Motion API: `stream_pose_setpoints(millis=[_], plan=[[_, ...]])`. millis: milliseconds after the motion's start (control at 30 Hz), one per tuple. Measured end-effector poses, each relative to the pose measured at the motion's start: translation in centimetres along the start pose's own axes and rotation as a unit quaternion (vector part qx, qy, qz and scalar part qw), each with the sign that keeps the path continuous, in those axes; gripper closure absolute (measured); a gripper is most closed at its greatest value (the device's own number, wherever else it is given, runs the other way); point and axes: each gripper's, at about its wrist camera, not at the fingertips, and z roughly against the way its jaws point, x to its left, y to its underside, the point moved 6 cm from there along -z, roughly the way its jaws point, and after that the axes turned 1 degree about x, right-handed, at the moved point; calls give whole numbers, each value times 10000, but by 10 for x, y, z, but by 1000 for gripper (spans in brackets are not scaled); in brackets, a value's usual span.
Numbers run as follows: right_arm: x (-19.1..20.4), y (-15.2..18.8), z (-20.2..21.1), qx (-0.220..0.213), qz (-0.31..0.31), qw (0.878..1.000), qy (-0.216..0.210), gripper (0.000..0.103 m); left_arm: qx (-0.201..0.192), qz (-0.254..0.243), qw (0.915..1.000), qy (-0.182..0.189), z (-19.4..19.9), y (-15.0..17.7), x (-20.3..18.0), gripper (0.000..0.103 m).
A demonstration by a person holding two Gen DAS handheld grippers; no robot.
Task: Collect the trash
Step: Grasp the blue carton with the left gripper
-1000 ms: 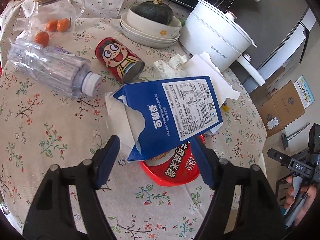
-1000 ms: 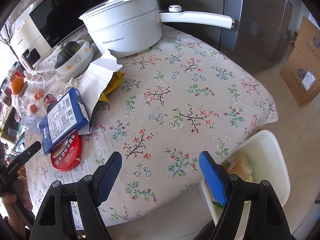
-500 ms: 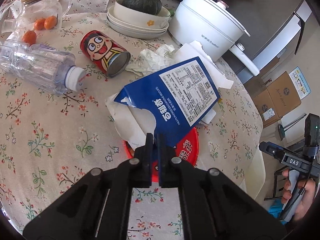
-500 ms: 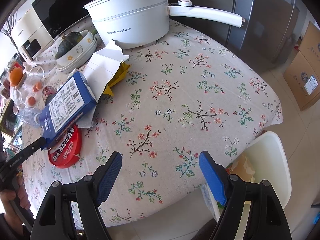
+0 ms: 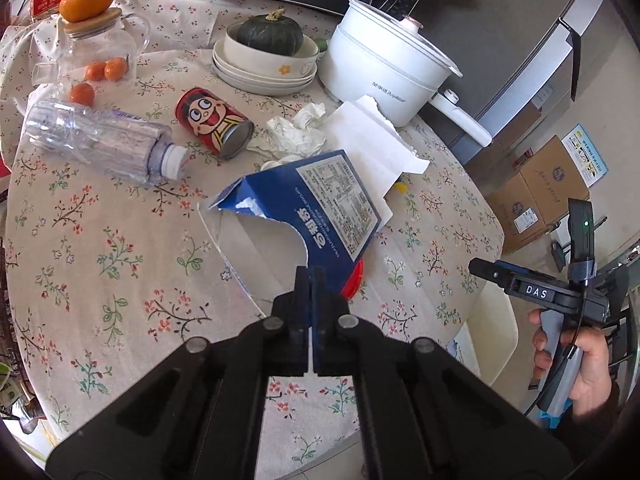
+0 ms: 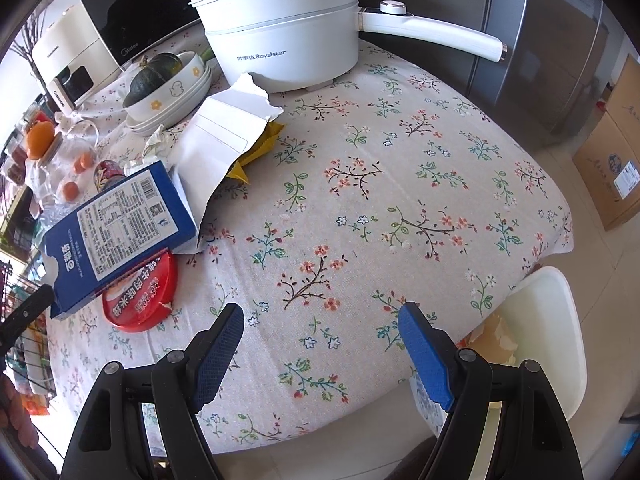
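My left gripper is shut on the torn edge of a blue cardboard box, which is lifted and tilted above a red round lid. The box also shows in the right wrist view over the red lid. A red cartoon can, a clear plastic bottle, crumpled tissue and a torn white paper bag lie on the floral tablecloth. My right gripper is open and empty over the table's near edge. A white trash bin stands below the table edge.
A white electric pot with a long handle stands at the back. A bowl with a dark squash sits on stacked plates. A glass jug with an orange on top stands at the far left. Cardboard boxes lie on the floor.
My left gripper closed on the blue box's torn edge and lifted it up off the red lid. My right gripper stayed open and shifted slightly.
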Motion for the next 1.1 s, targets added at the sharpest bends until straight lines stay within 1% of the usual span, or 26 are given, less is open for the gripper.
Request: stream_pose_setpoints(millis=[67, 100, 167, 200, 233, 267, 333, 433, 500, 567, 633, 733, 867, 933, 1033, 1100], plan=[[3, 0, -1, 6, 13, 10000, -11, 22, 211, -229, 9993, -187, -3, 10, 3, 102], [4, 0, -1, 10, 23, 10000, -14, 22, 317, -374, 9983, -307, -4, 17, 5, 99], [6, 0, -1, 12, 43, 10000, -26, 22, 560, -683, 9945, -569, -7, 27, 8, 66], [6, 0, -1, 13, 52, 10000, -27, 22, 580, -820, 9924, -706, -6, 31, 10, 31], [7, 0, -2, 14, 58, 10000, -27, 22, 515, -983, 9903, -840, -4, 32, 12, 11], [7, 0, -2, 20, 61, 10000, -28, 22, 416, -1181, 9878, -922, -2, 31, 11, 10], [7, 0, -3, 31, 61, 10000, -33, 22, 332, -1631, 9798, -1112, -1, 28, 10, 8], [8, 0, -4, 52, 90, 9999, -6, 22, 266, -2101, 9702, -1173, -8, 21, 6, 4], [7, 1, -6, 75, 93, 9999, 11, 22, 327, -2331, 9650, -1154, -18, 17, 2, 4], [6, 1, -7, 97, 75, 9999, 23, 22, 420, -2587, 9578, -1182, -30, 13, -2, 4], [5, 1, -8, 107, 73, 9999, 27, 22, 545, -2746, 9526, -1194, -41, 9, -4, 4], [5, 0, -9, 117, 82, 9999, 22, 22, 794, -2805, 9496, -1148, -57, -1, -1, 4], [6, -1, -15, 173, 110, 9998, 48, 22, 1018, -2995, 9426, -1071, -70, -12, -3, 4], [8, -1, -19, 209, 128, 9997, 56, 22, 1144, -3015, 9411, -1014, -78, -15, -2, 4], [10, -1, -24, 255, 163, 9995, 57, 22, 1374, -2862, 9435, -949, -91, -17, 4, 4], [12, -1, -26, 274, 195, 9994, 52, 22, 1408, -2726, 9478, -867, -96, -16, 7, 4]])
